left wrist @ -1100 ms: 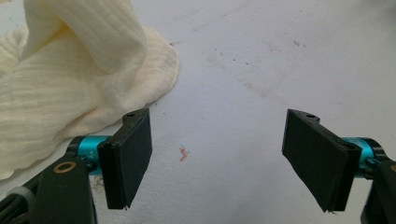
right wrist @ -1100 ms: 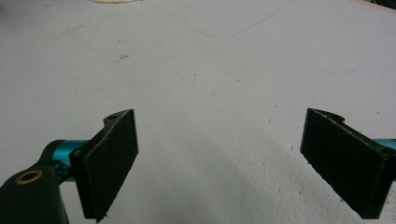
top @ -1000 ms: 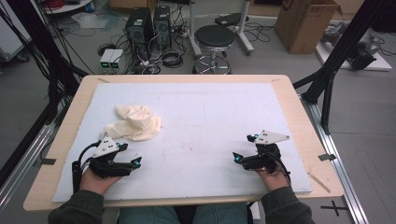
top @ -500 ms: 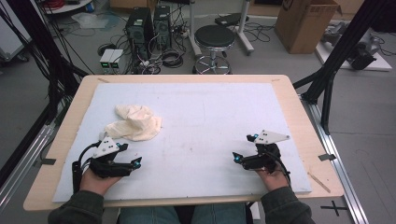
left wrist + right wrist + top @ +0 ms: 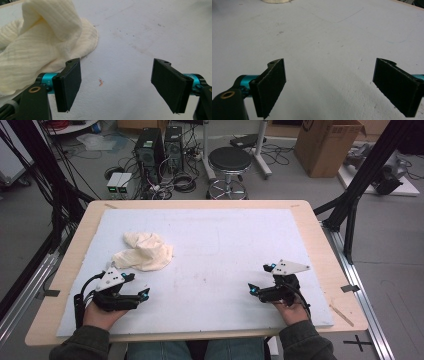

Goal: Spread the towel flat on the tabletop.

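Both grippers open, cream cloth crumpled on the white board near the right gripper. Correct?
Not quite. The cloth lies near the left gripper, not the right gripper; the high view shows it. The rest holds: both grippers are open, and the cloth is crumpled on the white board.

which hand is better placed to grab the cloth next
Left. The left tongs sit open right beside the crumpled cloth, which shows close to one pad in the left gripper view. The right tongs, also open, are far across the white board.

We're in dark green sleeves (image 5: pixel 305 345) and blue jeans. Our grippers (image 5: pixel 134 286) are black with teal joints. Grey triangle plates on top, black cables trailing
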The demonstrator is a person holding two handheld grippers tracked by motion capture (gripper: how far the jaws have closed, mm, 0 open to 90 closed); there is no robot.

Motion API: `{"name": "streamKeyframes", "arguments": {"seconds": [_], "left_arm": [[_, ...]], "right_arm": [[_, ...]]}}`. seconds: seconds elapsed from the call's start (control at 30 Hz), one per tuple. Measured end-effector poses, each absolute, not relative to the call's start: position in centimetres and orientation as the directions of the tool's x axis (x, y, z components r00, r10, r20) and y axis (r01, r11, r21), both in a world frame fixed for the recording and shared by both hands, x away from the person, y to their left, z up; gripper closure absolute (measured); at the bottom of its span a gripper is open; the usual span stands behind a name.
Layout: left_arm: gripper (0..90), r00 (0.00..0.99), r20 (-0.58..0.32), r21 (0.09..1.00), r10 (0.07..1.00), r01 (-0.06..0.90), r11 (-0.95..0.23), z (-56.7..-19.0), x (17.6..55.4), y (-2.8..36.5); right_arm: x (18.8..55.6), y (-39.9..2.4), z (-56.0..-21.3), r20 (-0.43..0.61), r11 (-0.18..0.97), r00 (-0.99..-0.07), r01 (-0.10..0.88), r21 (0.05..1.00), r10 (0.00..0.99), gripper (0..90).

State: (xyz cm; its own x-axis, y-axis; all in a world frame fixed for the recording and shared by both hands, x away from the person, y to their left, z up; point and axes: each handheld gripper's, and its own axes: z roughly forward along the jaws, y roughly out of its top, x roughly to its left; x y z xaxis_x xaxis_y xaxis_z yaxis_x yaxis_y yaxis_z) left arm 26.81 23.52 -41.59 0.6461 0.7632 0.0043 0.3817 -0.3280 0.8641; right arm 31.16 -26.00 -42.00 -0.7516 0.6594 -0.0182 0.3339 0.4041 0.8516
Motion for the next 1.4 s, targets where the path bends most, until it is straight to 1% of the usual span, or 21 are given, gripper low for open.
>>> {"name": "streamKeyframes", "arguments": {"seconds": [0.33, 0.63, 0.87, 1.03, 1.1, 1.27, 1.4], "left_arm": [[24.8, 0.642, 0.009, 0.873, 0.767, 0.369, -0.319, -40.9, 26.8, 23.6], [24.8, 0.632, 0.035, 0.877, 0.774, 0.352, -0.327, -39.1, 27.6, 24.2], [24.8, 0.597, 0.026, 0.868, 0.802, 0.384, -0.314, -37.9, 30.2, 25.1], [25.1, 0.579, 0.038, 0.861, 0.815, 0.395, -0.32, -37.1, 32.4, 24.9], [25.1, 0.567, 0.029, 0.863, 0.823, 0.401, -0.307, -36.9, 33.4, 24.8], [25.5, 0.528, 0.012, 0.848, 0.849, 0.444, -0.288, -37.1, 35.9, 24.4], [25.5, 0.523, -0.008, 0.846, 0.852, 0.458, -0.273, -37.6, 37.2, 23.7]], "right_arm": [[31.1, -25.9, -42.0, -0.025, 0.411, -0.757, 0.327, 0.851, 0.653, 10.6], [30.9, -25.9, -42.0, -0.019, 0.401, -0.75, 0.331, 0.854, 0.661, 10.6], [30.9, -25.6, -42.0, -0.023, 0.411, -0.758, 0.327, 0.851, 0.651, 10.7], [31.0, -25.5, -42.0, -0.018, 0.41, -0.761, 0.329, 0.851, 0.649, 10.7], [31.0, -25.6, -42.0, -0.025, 0.411, -0.761, 0.322, 0.853, 0.648, 10.6], [31.0, -25.6, -42.0, -0.028, 0.413, -0.765, 0.316, 0.854, 0.643, 10.6], [31.0, -25.6, -42.0, -0.022, 0.413, -0.766, 0.321, 0.852, 0.642, 10.7]]}}
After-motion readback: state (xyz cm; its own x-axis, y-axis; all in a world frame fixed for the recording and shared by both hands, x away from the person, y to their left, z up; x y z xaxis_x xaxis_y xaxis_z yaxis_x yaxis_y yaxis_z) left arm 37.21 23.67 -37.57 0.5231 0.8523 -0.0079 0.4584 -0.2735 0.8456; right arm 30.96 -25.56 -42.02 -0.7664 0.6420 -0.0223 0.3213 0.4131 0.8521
